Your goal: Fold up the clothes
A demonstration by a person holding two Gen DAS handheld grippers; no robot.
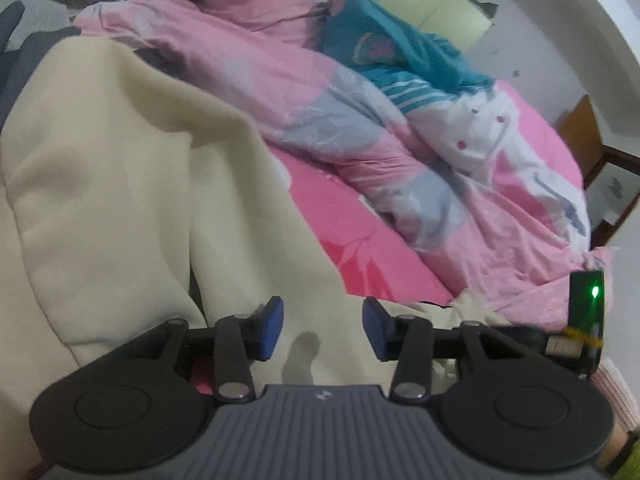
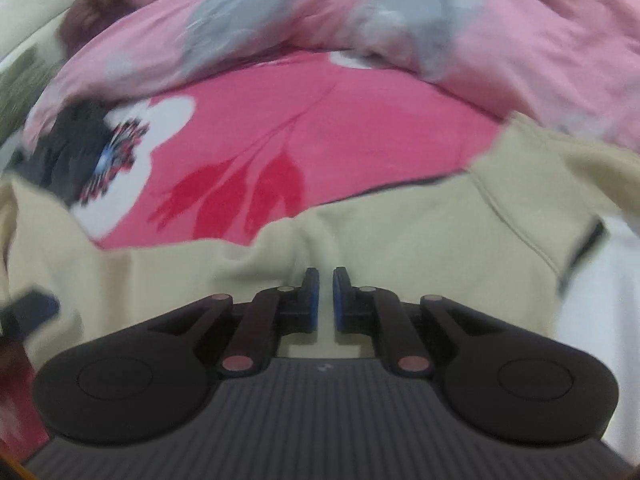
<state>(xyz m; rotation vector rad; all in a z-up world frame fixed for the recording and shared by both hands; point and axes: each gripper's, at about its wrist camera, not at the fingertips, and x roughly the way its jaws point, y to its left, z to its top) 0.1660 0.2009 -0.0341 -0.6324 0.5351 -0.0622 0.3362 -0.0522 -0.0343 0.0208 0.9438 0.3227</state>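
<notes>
**Cream garment spread on the pink bed, one gripper spread, one nearly closed**

Your left gripper (image 1: 323,328) hangs just above the cream garment (image 1: 120,168) with its blue pads (image 1: 272,328) spread apart; nothing sits between them, and only bare cream cloth shows through the gap. Off to its right, near the edge of the left wrist view, a small black device with a green light (image 1: 588,308) stands by a ribbed pink cuff (image 1: 612,392).

Your right gripper (image 2: 325,300) has its pads pressed almost together, leaving a thin slit. A raised fold of the cream garment (image 2: 400,248) runs up to the fingertips, but the blur keeps you from telling whether cloth is pinched there.

The garment lies across the near side of the bed, its bulk on the left and a seamed edge reaching to the right. Just beyond it is the bright pink sheet (image 2: 320,128) printed with red leaves and a white flower. A dark item with a patterned patch (image 2: 104,160) rests on the sheet at the left.

Farther back, a pink and grey quilt (image 1: 360,120) lies bunched across the bed. A teal garment with white stripes (image 1: 400,60) sits on top of it, at the far right.
</notes>
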